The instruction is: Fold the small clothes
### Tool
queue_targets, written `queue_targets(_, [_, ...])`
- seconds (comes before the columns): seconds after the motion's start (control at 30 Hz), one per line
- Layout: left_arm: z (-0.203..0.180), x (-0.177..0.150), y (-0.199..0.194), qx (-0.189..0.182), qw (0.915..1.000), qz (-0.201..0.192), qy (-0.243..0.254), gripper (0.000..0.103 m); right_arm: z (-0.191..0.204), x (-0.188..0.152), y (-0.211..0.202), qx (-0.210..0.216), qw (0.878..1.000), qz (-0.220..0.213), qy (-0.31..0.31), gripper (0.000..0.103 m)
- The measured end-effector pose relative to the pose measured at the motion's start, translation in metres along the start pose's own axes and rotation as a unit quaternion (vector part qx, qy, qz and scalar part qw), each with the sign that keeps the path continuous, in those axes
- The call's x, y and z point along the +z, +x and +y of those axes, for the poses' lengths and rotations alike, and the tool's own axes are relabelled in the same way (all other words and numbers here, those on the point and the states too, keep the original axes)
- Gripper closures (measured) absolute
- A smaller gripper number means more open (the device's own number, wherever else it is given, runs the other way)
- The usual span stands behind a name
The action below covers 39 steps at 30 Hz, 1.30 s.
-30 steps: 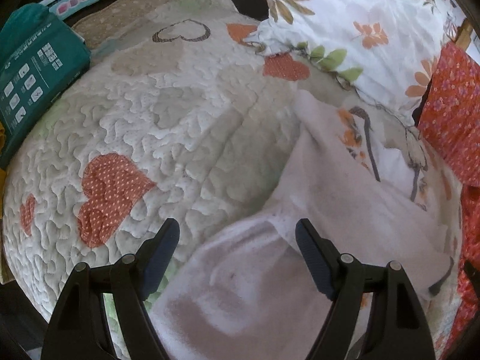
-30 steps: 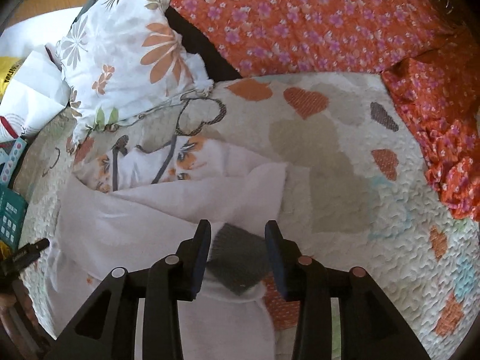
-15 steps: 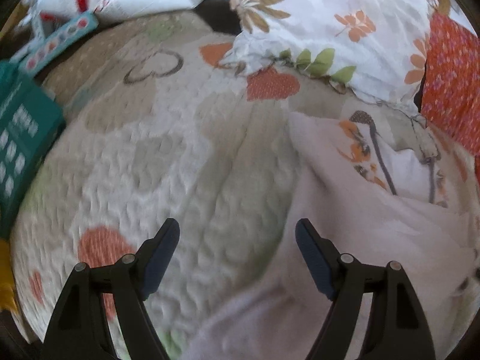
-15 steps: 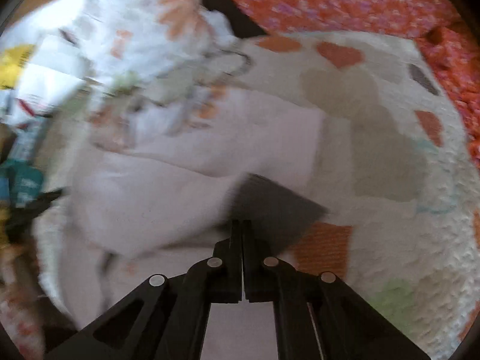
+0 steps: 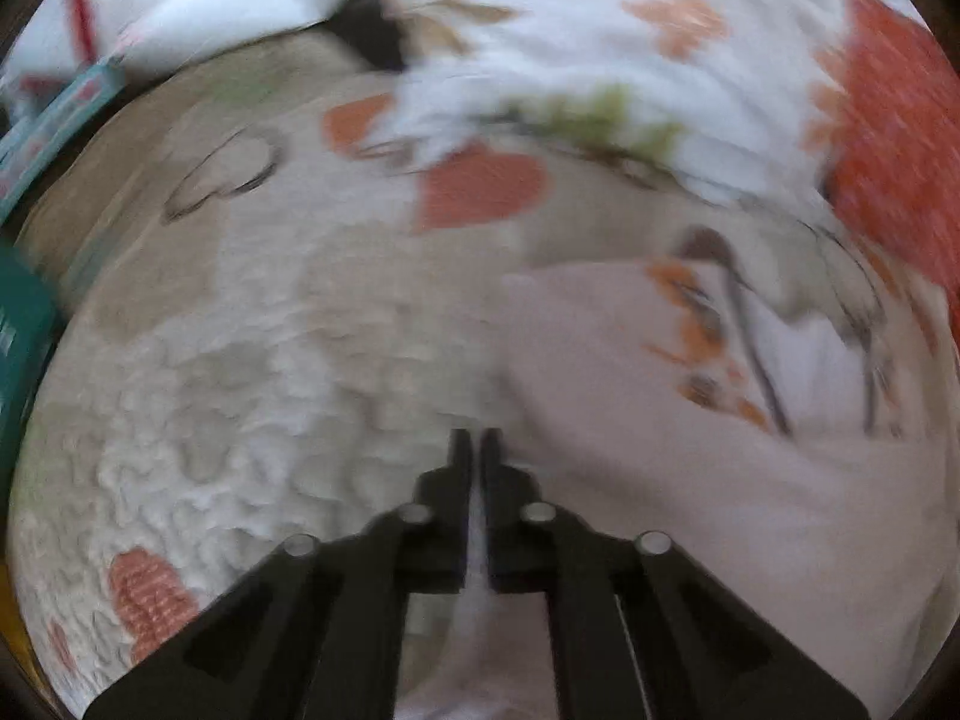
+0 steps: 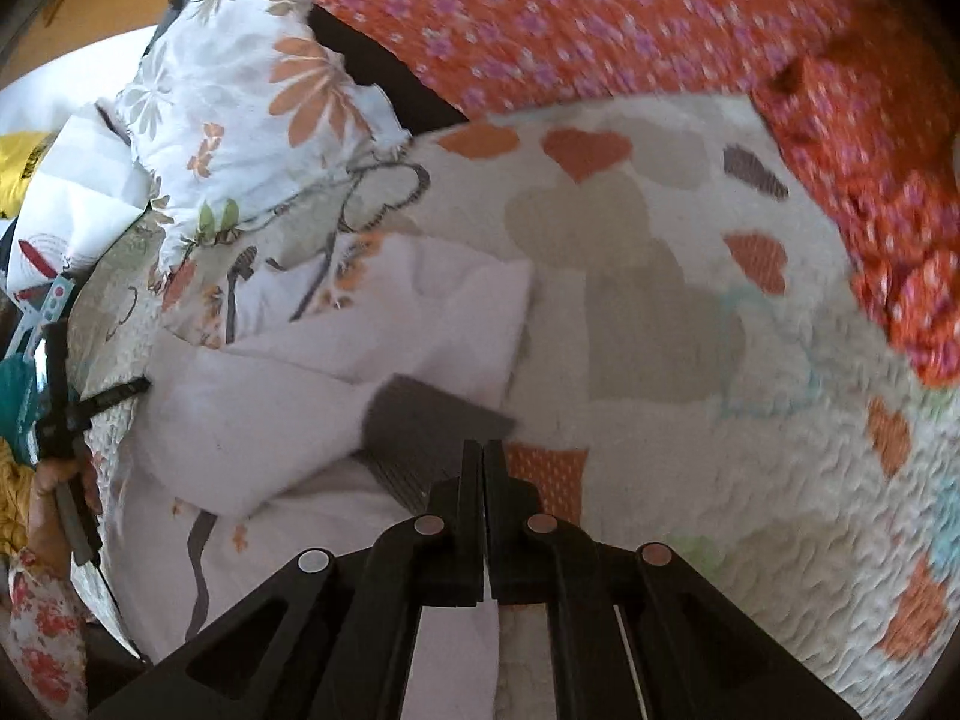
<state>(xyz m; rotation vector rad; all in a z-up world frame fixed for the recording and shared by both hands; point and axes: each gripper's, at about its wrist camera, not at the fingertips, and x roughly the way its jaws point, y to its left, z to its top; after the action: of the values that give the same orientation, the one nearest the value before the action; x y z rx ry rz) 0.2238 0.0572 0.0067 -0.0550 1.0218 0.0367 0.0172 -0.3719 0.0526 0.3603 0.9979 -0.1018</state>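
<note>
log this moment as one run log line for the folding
phase: grasp for fold | left tongs: shut on white garment edge | right tongs: shut on its grey cuff | surface: heart quilt | left view blurred

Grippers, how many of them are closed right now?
2. The left gripper is shut on an edge of the white garment; the right gripper is shut on its gray band.

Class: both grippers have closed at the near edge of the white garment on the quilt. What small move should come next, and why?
Probably lift both and carry the near edge forward over the garment. The left gripper and right gripper look shut on its edge, and the far part lies flat on the quilt.
</note>
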Motion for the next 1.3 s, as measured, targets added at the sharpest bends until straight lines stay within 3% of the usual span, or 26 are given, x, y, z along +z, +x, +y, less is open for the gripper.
queue_targets(0.07, [0.027,0.001,0.01,0.028,0.9982,0.012,-0.051,0.103,-0.002,-0.002,0.002,0.006,1.0,0.003,0.003,0.101])
queue_targets(0.13, [0.053,-0.001,0.017,0.017,0.9943,0.031,-0.1,0.103,-0.001,-0.004,0.003,0.022,1.0,0.003,0.007,0.095])
queue_targets(0.17, [0.062,-0.001,0.016,-0.006,0.9921,0.032,-0.121,0.103,-0.001,-0.005,0.005,0.036,0.999,0.003,0.011,0.09])
queue_targets(0.23, [0.071,0.0,0.007,-0.025,0.9902,0.029,-0.135,0.103,0.001,-0.006,0.007,0.06,0.998,-0.003,0.022,0.059])
queue_targets(0.27, [0.071,0.001,-0.001,-0.026,0.9909,0.02,-0.13,0.103,0.003,-0.007,0.008,0.064,0.998,-0.007,0.024,0.058])
queue_targets(0.3, [0.07,0.001,-0.009,-0.027,0.9921,0.012,-0.122,0.099,0.006,-0.008,0.01,0.066,0.998,-0.01,0.022,0.058])
queue_targets(0.37, [0.064,-0.002,-0.021,-0.035,0.9936,0.006,-0.108,0.082,0.012,-0.009,0.018,0.065,0.998,-0.009,0.018,0.058])
queue_targets(0.4, [0.062,-0.006,-0.026,-0.039,0.9941,0.005,-0.101,0.065,0.015,-0.01,0.024,0.06,0.998,-0.005,0.015,0.058])
queue_targets(0.43, [0.062,-0.009,-0.031,-0.041,0.9943,0.004,-0.098,0.057,0.016,-0.011,0.027,0.056,0.998,-0.004,0.012,0.058])
queue_targets(0.57, [0.054,-0.028,-0.045,-0.058,0.9946,0.015,-0.085,0.056,0.032,-0.013,0.048,0.008,0.999,-0.008,-0.036,0.059])
queue_targets(0.63, [0.053,-0.037,-0.049,-0.064,0.9948,0.025,-0.075,0.055,0.037,-0.013,0.058,-0.014,0.998,0.005,-0.056,0.097])
queue_targets(0.7, [0.053,-0.044,-0.052,-0.063,0.9954,0.03,-0.065,0.055,0.036,-0.009,0.054,-0.013,0.999,0.006,-0.049,0.097])
queue_targets(0.83, [0.059,-0.052,-0.061,-0.068,0.9955,0.023,-0.062,0.055,0.028,0.004,0.009,0.077,0.997,-0.011,0.007,0.097])
queue_targets(0.9, [0.065,-0.054,-0.062,-0.067,0.9954,0.021,-0.066,0.054,0.021,0.011,-0.011,0.096,0.995,-0.022,0.026,0.097])
queue_targets(0.97, [0.072,-0.055,-0.061,-0.064,0.9949,0.024,-0.075,0.054,0.012,0.017,-0.019,0.089,0.995,-0.025,0.043,0.097])
queue_targets(1.1, [0.087,-0.062,-0.061,-0.068,0.9923,0.033,-0.098,0.053,-0.01,0.017,-0.009,0.006,0.998,-0.003,0.057,0.095])
queue_targets(1.17, [0.093,-0.066,-0.063,-0.07,0.9919,0.031,-0.102,0.049,-0.019,0.006,-0.006,0.001,0.997,0.002,0.072,0.084])
queue_targets(1.23, [0.097,-0.071,-0.067,-0.066,0.9926,0.026,-0.098,0.044,-0.026,-0.008,-0.006,0.01,0.996,0.005,0.084,0.063])
queue_targets(1.3, [0.099,-0.076,-0.069,-0.067,0.9933,0.025,-0.091,0.042,-0.029,-0.026,-0.004,0.013,0.996,0.012,0.089,0.062])
